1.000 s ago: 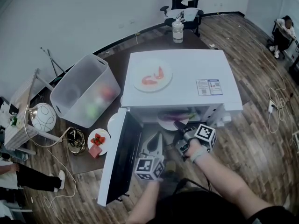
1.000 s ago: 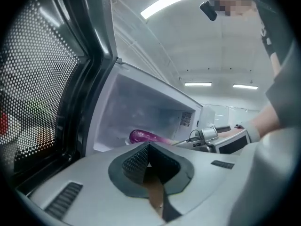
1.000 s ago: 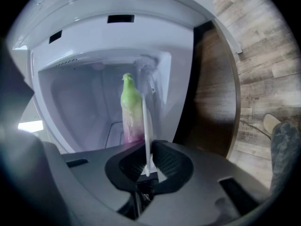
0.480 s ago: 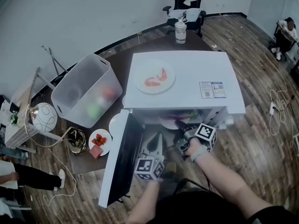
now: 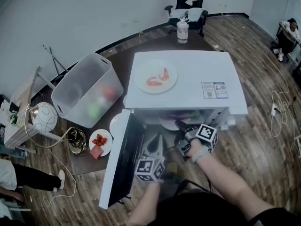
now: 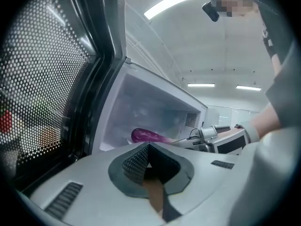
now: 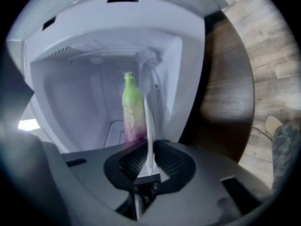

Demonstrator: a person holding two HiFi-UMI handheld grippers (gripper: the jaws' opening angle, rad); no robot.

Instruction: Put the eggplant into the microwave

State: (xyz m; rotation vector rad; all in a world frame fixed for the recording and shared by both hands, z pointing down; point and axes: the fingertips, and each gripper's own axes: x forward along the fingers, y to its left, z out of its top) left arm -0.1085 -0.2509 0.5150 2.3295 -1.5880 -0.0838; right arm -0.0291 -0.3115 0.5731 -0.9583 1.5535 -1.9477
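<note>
The white microwave (image 5: 188, 86) stands with its door (image 5: 123, 159) swung open to the left. The eggplant (image 7: 133, 109), purple with a green end, lies on a white plate (image 7: 148, 126) inside the cavity. It also shows as a purple shape (image 6: 146, 135) in the left gripper view. My right gripper (image 7: 149, 161) reaches into the opening (image 5: 179, 125). Its jaws have just been opening, and the plate's thin rim stands between the pads with a gap. My left gripper (image 6: 149, 147) is shut and empty, level in front of the open door (image 5: 158, 139).
A plate of red food (image 5: 156, 76) rests on the microwave's top. A clear plastic bin (image 5: 87, 91) and a small plate of strawberries (image 5: 99, 141) lie to the left. A jar (image 5: 182, 32) and an office chair (image 5: 188, 4) stand behind. A person (image 5: 288, 34) sits far right.
Both grippers stay where they were. The head view has shifted slightly, and the person's legs at the left edge have moved.
</note>
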